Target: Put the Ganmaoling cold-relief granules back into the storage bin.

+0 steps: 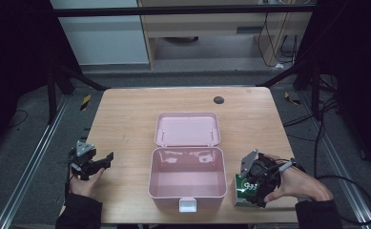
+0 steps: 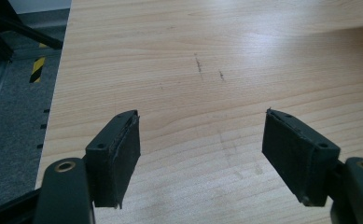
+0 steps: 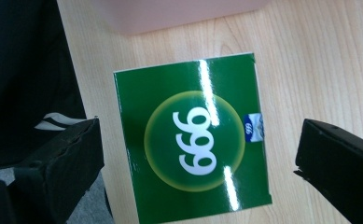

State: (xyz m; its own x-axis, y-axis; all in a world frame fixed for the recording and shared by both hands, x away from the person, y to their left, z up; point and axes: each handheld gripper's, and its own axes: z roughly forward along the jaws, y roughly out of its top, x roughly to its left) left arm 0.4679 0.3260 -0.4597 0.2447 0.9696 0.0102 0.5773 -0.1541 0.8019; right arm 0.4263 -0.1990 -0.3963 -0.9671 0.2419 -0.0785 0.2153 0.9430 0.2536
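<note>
A pink plastic box (image 1: 187,179) stands open in the middle of the wooden table (image 1: 126,119), its lid (image 1: 187,129) folded back flat. To its right, near the front edge, sits a green carton (image 1: 246,191) printed with "999" (image 3: 195,140). My right gripper (image 1: 257,183) hovers directly over that carton, open, with one jaw on each side of it and neither touching. My left gripper (image 1: 97,164) is at the table's left edge, open over bare wood (image 2: 202,135), holding nothing.
A small dark round cap (image 1: 218,99) lies at the table's far side. The pink box wall (image 3: 179,14) is just beyond the carton. Metal rails (image 1: 30,162) and cables (image 1: 316,124) run along the floor on both sides.
</note>
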